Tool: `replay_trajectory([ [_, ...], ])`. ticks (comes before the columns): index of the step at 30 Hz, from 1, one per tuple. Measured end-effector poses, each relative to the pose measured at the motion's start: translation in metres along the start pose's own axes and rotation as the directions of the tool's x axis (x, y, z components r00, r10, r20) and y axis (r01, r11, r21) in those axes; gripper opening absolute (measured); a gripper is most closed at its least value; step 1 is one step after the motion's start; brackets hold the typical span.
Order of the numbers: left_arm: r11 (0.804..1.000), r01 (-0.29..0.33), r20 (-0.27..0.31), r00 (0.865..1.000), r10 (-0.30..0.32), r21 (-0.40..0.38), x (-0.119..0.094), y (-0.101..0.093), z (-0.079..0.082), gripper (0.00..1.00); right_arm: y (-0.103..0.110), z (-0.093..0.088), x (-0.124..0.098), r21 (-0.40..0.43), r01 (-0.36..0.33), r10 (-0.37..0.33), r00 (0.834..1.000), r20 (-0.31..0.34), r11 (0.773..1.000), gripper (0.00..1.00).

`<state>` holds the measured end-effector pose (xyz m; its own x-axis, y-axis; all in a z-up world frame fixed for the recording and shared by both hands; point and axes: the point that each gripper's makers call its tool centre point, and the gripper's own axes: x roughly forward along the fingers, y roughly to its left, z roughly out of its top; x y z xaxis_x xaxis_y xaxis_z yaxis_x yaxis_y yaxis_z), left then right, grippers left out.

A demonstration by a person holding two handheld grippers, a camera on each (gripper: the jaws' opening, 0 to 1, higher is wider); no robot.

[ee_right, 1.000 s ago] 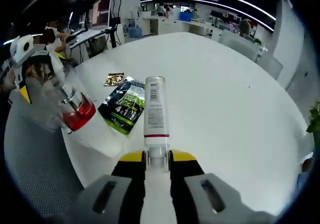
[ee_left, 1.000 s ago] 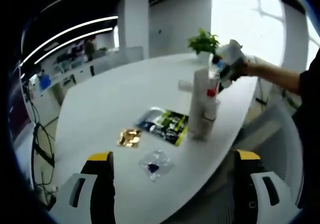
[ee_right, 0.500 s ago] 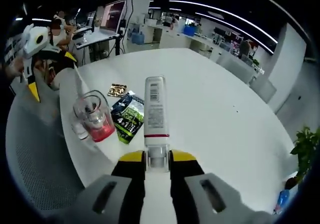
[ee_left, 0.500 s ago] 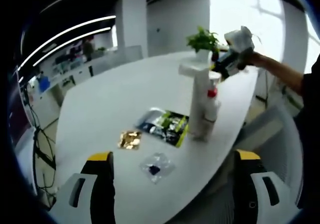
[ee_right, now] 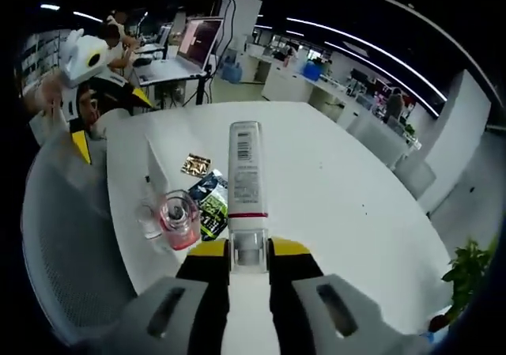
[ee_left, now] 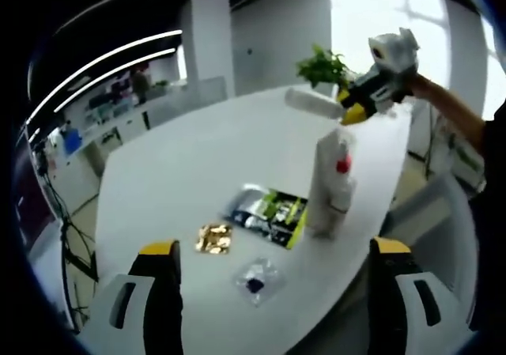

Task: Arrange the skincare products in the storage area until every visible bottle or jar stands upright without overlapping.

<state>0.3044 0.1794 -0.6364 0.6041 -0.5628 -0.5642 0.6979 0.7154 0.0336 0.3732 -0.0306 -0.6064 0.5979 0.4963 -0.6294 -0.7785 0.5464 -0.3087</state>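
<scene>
While the right gripper (ee_right: 248,254) is carrying the white tube (ee_right: 246,183) high over the tabletop (ee_right: 332,205), the step in hand looks like bringing it back down to stand on its cap. To do that well, I would be turning the wrist until the tube is hanging plumb, then lowering it onto bare white surface clear of the other products, and loosening the grip only once the cap is sitting flat.

Going left to right in the left gripper view: the left gripper (ee_left: 277,292) is hovering at 6 o'clock with its fingers spread wide and nothing between them. Just ahead of them, a small clear packet (ee_left: 257,276), a gold packet (ee_left: 212,237) and a dark green sachet (ee_left: 269,211) are lying flat near the tabletop's near edge. Toward 3 o'clock of the sachet, the tall white bottle (ee_left: 326,185) and the red-capped pump bottle (ee_left: 342,183) are standing upright, touching or nearly so. At 1 o'clock the right gripper is holding the tube roughly level in the air, pinched at its cap end.

Compared with a second ago, the tube is sitting higher and farther from the standing bottles, no longer right beside their tops. In the right gripper view the bottles now look smaller and well below, so the hand is rising.
</scene>
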Motion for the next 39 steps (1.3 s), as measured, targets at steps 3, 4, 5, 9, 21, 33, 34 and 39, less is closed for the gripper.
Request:
replay_trajectory([
  [3,1.000,-0.003,0.004,1.000,0.003,0.011,0.000,0.000,0.003,0.96,0.002,0.014,-0.005,-0.032,-0.002,0.003,1.000,0.022,0.999,0.17],
  [4,1.000,-0.004,0.009,1.000,0.004,0.014,0.000,0.000,0.004,0.96,0.003,0.019,-0.006,-0.044,-0.008,0.009,1.000,0.026,0.999,0.17],
  [5,1.000,-0.004,0.012,1.000,0.004,0.015,0.000,0.000,0.005,0.95,0.004,0.022,-0.007,-0.051,-0.010,0.012,0.999,0.031,0.999,0.17],
  [9,1.000,0.000,0.021,1.000,0.000,0.028,0.001,-0.003,0.007,0.95,0.008,0.031,-0.007,-0.079,-0.021,0.024,0.999,0.036,0.997,0.17],
  [21,0.998,-0.036,0.079,0.996,0.031,0.058,-0.013,0.003,0.020,0.93,0.028,0.063,-0.010,-0.179,-0.054,0.064,0.997,0.052,0.982,0.17],
  [33,0.986,-0.108,0.175,0.981,0.085,0.130,-0.026,0.011,0.045,0.86,0.059,0.082,-0.007,-0.241,-0.115,0.131,0.990,0.054,0.964,0.17],
  [34,0.985,-0.115,0.188,0.978,0.090,0.127,-0.027,0.013,0.047,0.83,0.064,0.083,-0.006,-0.251,-0.125,0.143,0.988,0.053,0.960,0.17],
  [39,0.983,-0.121,0.208,0.974,0.091,0.137,-0.031,0.015,0.052,0.77,0.081,0.086,0.001,-0.275,-0.163,0.182,0.982,0.043,0.947,0.17],
])
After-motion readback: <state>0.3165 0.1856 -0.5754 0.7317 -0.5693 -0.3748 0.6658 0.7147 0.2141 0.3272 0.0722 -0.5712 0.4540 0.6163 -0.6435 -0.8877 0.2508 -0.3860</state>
